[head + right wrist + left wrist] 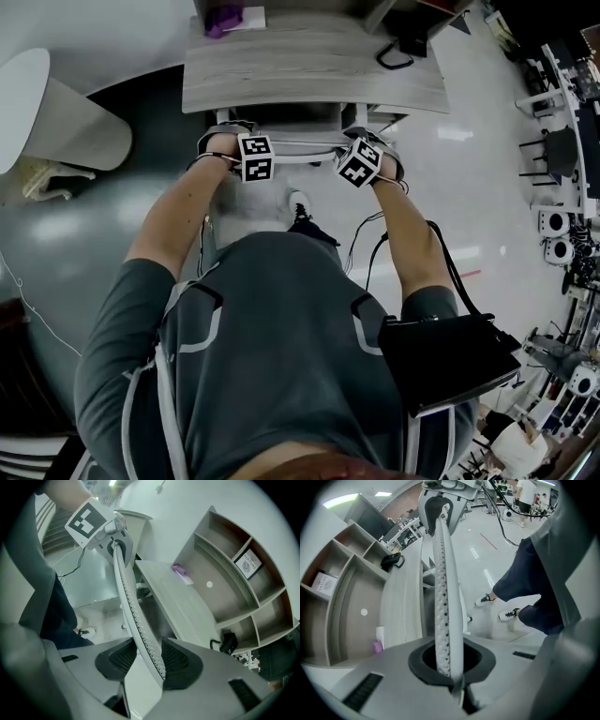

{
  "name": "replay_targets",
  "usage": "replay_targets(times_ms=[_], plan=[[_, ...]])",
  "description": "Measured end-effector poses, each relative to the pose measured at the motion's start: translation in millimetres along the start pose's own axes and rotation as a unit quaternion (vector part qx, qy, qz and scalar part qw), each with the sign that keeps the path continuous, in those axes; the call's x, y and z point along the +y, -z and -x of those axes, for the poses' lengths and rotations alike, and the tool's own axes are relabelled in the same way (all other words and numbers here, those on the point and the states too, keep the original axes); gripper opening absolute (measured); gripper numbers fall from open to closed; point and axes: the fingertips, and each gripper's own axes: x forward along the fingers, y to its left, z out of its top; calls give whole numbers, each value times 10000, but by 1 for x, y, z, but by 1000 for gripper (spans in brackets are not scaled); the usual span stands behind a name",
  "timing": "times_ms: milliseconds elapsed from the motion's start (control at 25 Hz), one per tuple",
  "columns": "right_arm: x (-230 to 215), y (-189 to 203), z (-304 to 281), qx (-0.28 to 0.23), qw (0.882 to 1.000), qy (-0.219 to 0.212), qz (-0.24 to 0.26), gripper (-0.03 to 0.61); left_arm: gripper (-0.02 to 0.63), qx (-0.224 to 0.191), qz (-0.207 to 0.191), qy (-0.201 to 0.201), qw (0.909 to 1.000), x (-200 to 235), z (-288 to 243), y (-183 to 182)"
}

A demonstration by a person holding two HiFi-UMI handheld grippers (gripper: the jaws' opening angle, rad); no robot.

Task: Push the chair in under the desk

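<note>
**A:** What are the tongs doing on the chair?

**B:** The left tongs are biting shut on the top rim of the chair back. The right tongs are standing apart, straddling the same rim farther along, with the rim leaning on one pad.

**A:** How far is the chair getting?

**B:** It is looking nearly home. In the head view no seat is showing, so I am judging it tucked beneath the desk. The rim is standing just short of the desk's front edge, with a thin dark gap between them. By my reading, a short last shove and a release are remaining.

**A:** Is anything crowding it?

**B:** The front edge is acting as the stop. The person's shoe is trailing close behind the chair, and cables are running over the floor near the right arm. A white curved panel is sitting well off to the left. The floor to the right is lying open.
</note>
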Motion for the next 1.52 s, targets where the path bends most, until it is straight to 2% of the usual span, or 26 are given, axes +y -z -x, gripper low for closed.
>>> replay_targets(times_ms=[400, 520, 800, 960, 1120, 1360, 1440, 1520], plan=[[-42, -12, -20, -104, 9997, -24, 201, 173, 15, 62, 142, 115, 9998, 42, -16, 3], [-46, -13, -23, -103, 9995, -108, 294, 170, 21, -7, 193, 294, 9994, 44, -18, 5], [-45, -16, -22, -97, 9989, -316, 328, 170, 34, 55, 298, 378, 9988, 46, -20, 6], [-40, -13, -20, -219, 9984, -336, 388, 172, 81, -168, 648, 229, 9975, 47, -16, 2], [-38, -12, -19, -243, 9964, -680, 435, 163, 141, -515, 1138, 200, 9920, 52, -7, -2], [-36, -15, -14, -622, 9904, -1094, 568, 149, 176, -588, 1517, 170, 9865, 54, 4, -2], [-35, -17, -11, -802, 9866, -1321, 515, 149, 184, -684, 1722, 159, 9826, 53, 8, -1], [-36, -20, -8, -955, 9817, -1598, 404, 150, 186, -928, 2152, 239, 9718, 54, 16, -1]])
